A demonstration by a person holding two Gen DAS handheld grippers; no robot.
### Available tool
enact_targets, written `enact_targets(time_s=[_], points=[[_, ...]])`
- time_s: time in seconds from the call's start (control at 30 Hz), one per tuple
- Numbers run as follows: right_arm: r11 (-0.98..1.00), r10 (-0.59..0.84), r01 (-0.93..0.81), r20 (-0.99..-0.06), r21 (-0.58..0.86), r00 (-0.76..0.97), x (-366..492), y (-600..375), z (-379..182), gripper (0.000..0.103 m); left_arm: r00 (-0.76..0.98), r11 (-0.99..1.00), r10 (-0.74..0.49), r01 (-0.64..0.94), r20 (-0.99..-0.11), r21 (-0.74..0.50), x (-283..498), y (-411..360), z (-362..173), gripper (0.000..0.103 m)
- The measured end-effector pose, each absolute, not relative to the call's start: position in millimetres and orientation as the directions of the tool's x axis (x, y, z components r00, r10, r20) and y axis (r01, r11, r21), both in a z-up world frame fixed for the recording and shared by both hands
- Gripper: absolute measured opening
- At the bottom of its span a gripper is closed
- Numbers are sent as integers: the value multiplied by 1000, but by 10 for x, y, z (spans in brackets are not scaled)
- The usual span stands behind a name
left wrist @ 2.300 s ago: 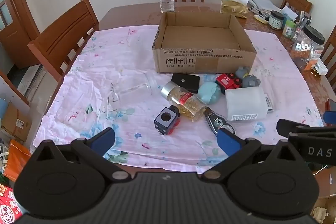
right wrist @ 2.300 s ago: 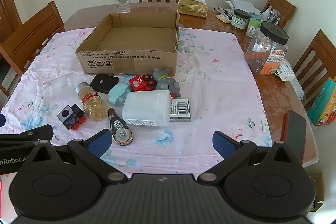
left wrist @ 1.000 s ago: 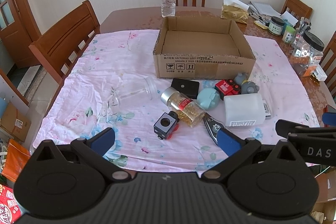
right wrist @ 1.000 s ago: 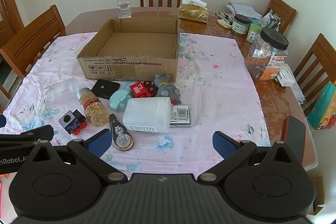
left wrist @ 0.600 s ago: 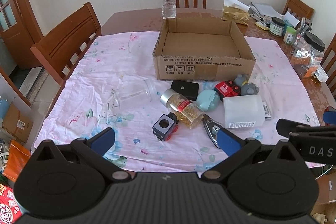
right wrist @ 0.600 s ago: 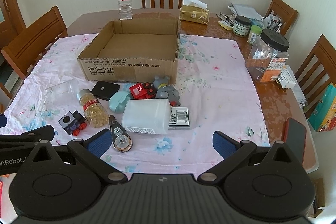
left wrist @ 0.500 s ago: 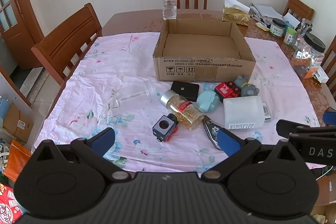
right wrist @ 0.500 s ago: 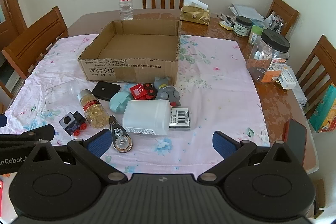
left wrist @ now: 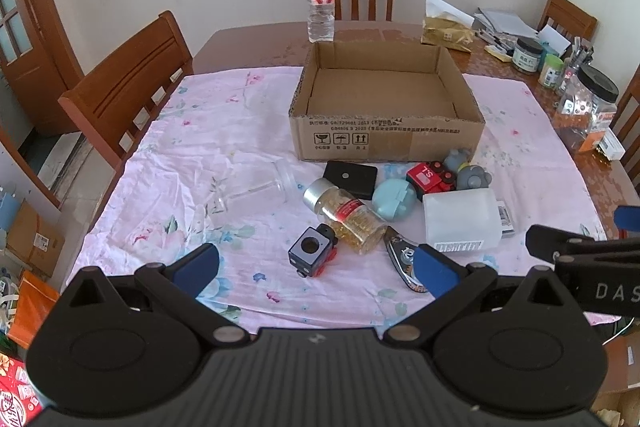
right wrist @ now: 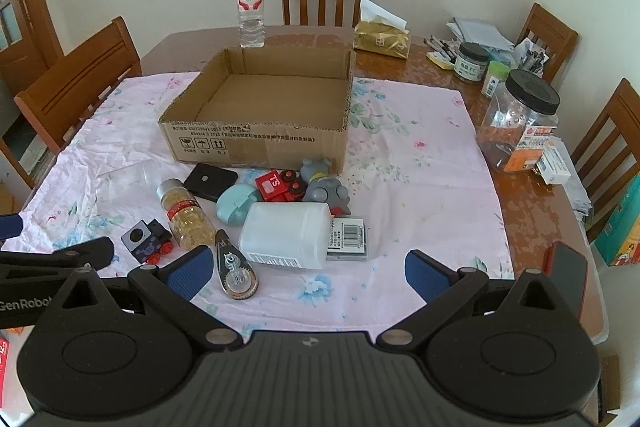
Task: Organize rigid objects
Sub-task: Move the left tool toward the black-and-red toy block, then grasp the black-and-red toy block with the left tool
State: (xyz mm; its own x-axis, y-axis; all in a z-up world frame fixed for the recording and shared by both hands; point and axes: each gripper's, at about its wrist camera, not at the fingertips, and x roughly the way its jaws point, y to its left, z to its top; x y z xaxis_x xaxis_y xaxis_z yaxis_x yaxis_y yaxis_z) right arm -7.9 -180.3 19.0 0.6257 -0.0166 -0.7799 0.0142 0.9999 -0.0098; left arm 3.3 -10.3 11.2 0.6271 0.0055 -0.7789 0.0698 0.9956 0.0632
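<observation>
"TS" is seen in white on the red toy vehicle [right wrist: 275,185] beside the cardboard box [right wrist: 256,143], whose front wall carries printed handling symbols & a line too small to be read. "12m" is marked on the correction-tape dispenser [right wrist: 236,269]. "DAS" is shown on the right tool [left wrist: 600,281]; "GenRobo" on the left tool [right wrist: 48,279].

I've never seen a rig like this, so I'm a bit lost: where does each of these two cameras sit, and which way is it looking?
Left wrist view: sits on the left claw, looking forward over the table at the cardboard box; its open blue-tipped fingers show, with the right claw at the right edge.
Right wrist view: sits on the right claw, facing the same way; its open fingers show, with the left claw at the left edge.
Both share the box, white container and pill bottle.
</observation>
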Motion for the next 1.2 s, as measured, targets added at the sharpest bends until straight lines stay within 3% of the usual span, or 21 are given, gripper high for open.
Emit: enact_targets(time_s=[0.47, 1.2], points=[[999, 17, -34, -772, -6, 635, 17, -1769, -38, 103, 619, 984, -89, 178, -781, 29, 176, 71, -208, 103], [997, -48, 75, -834, -8, 550, 368, -1462, -378, 103, 523, 967, -64, 244, -850, 77, 881, 482, -782, 102]])
